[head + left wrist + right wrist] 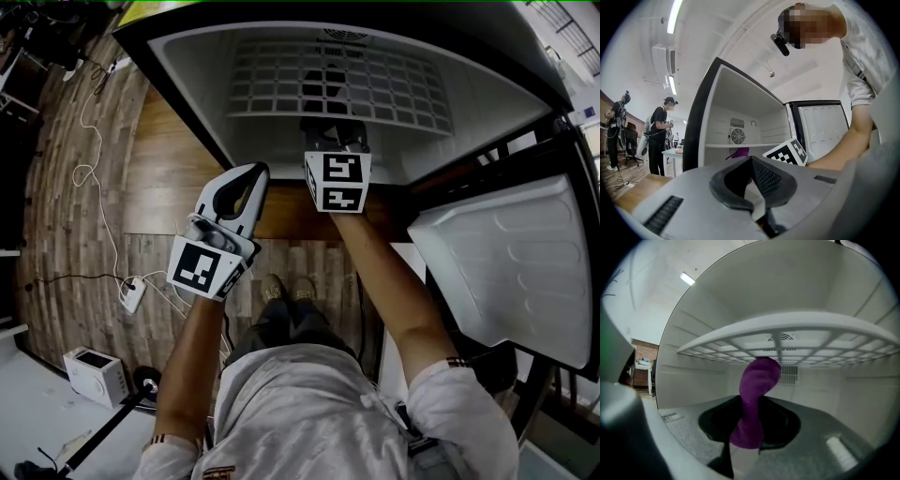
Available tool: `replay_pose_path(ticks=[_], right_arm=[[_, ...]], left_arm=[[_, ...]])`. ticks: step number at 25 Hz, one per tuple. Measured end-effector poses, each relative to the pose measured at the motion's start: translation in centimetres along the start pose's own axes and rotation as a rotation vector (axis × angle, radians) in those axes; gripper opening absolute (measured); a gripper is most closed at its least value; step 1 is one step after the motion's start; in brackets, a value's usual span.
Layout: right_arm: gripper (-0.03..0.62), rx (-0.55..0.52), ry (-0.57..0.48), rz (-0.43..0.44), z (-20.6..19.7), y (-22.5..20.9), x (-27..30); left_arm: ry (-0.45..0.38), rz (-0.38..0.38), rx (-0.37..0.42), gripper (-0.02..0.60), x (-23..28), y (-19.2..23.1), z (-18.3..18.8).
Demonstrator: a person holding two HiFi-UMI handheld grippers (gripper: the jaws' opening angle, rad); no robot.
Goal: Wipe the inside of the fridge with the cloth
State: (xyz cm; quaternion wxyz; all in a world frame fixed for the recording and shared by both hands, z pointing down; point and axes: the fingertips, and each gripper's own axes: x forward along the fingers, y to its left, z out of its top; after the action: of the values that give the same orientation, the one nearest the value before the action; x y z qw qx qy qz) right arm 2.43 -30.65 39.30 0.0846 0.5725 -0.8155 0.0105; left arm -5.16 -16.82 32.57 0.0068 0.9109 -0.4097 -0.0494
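Observation:
The fridge [187, 84] stands open below me, with a white wire shelf [337, 80] inside. My right gripper [330, 131] reaches into the fridge under its marker cube. In the right gripper view the right gripper [752, 401] is shut on a purple cloth [759, 380], which sticks up between the jaws below the shelf [787, 329]. My left gripper [260, 171] hangs outside the fridge's front edge, shut with nothing in it. From the left gripper [751, 159] I see the purple cloth [740, 152] inside the fridge [717, 117].
The fridge door [506, 272] is swung open at the right. A white cable [94, 178], a power strip [131, 295] and a white box [94, 373] lie on the wooden floor at the left. Other people [658, 136] stand far off to the left.

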Motion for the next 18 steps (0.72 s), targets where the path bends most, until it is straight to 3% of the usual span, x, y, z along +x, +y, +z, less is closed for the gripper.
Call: replay_pose_path(ticks=[11,18], right_arm=[[0.109,-0.039,0.025,0.177,1.1,7.6,4.4],[0.109,-0.097,0.064,0.234,0.6,9.3,7.2]], left_arm=[[-0.001,0.050,0.009,0.000,-1.5,1.9,0.1],[0.001,0.071,0.011,0.000,-2.2,2.6,-0.2]])
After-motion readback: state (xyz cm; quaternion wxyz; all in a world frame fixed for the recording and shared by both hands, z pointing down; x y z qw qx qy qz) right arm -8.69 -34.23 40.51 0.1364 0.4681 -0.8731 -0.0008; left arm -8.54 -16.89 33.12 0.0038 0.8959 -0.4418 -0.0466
